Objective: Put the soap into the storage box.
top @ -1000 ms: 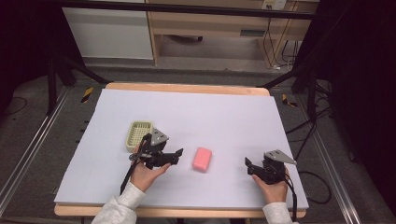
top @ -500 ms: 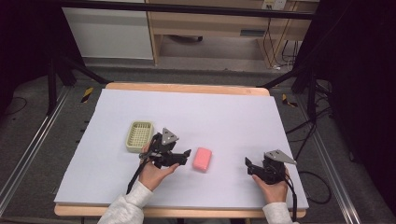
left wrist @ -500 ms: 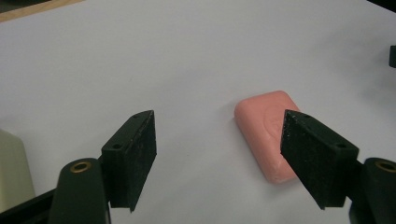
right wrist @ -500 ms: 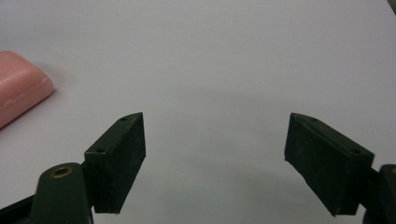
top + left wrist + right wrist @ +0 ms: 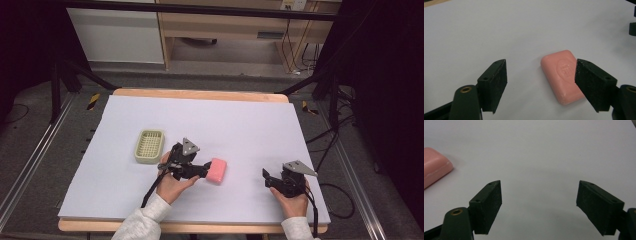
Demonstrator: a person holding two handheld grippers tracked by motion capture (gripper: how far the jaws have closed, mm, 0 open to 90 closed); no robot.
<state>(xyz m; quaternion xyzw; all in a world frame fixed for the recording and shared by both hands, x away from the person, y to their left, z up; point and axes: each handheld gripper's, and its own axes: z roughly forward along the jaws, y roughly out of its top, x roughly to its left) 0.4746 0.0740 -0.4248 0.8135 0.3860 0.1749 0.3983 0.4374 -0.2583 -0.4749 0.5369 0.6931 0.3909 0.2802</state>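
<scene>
On the white table cover [image 5: 240,125], a little right of its middle and toward the person's edge, lies a pink bar of soap [image 5: 217,170], flat on its broad face, with a stamped mark showing on top in the left gripper view. The left gripper [image 5: 202,171] points at the bar from the left, its tips right at the bar's near end in the high view. Seen along its own jaws, the left gripper [image 5: 540,82] stands fairly wide, and its jaws have just been opening further; the soap [image 5: 562,75] lies ahead of them and toward the right-hand jaw, whose pad hides the bar's right edge, so whether that pad touches the bar I cannot tell. The left-hand pad is well clear of it, with bare cover between. Nothing is clamped. The left hand [image 5: 172,185] wraps the gripper's body from below, the white sleeve [image 5: 142,222] coming in from the bottom edge. Just beyond that hand sits a small pale green basket [image 5: 149,146], apart from the soap. The right gripper [image 5: 267,177] rests low near the front right corner of the cover, well apart from the bar, held by the right hand [image 5: 292,200]. In its own view the right gripper [image 5: 539,206] gapes wide with only bare cover between the pads, and the soap [image 5: 435,166] shows at the far left edge.
</scene>
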